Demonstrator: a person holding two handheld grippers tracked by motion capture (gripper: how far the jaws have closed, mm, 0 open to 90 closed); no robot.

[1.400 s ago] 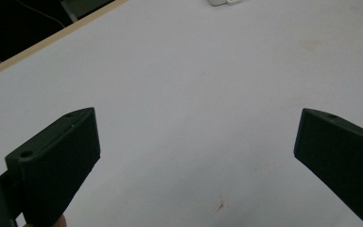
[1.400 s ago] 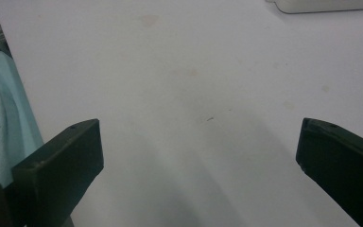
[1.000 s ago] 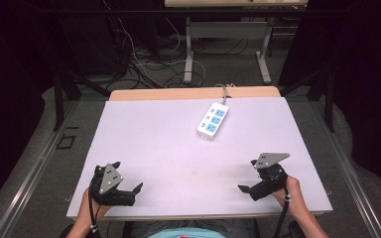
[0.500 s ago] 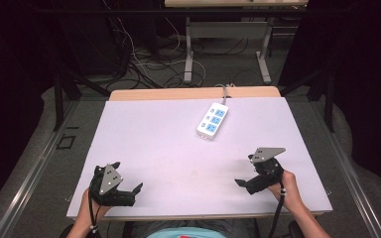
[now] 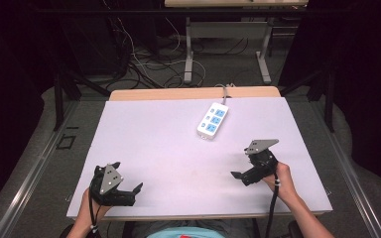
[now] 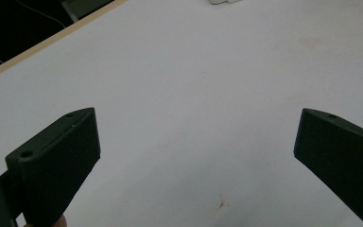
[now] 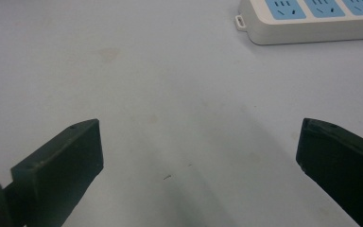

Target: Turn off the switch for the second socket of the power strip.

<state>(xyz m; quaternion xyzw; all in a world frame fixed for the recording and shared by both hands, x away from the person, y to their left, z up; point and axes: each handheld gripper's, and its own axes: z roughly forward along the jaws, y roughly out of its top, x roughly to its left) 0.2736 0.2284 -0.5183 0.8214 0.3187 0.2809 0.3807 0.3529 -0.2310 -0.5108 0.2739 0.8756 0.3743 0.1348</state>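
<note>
Power strip (image 5: 213, 120) sits flat at far centre of the white counter (image 5: 168, 144), cord running off the far edge, untouched. Versus a second ago: right tool (image 5: 245, 174) has moved forward and slightly left toward the strip; left tool (image 5: 131, 191) unchanged at near left. Both tools empty, jaws spread wide. Bare counter between right tool and strip. Cables and table legs on floor beyond.

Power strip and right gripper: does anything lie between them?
Nothing. In the high view, bare white table separates the right gripper from the power strip; the right gripper view shows the same bare stretch.
</note>
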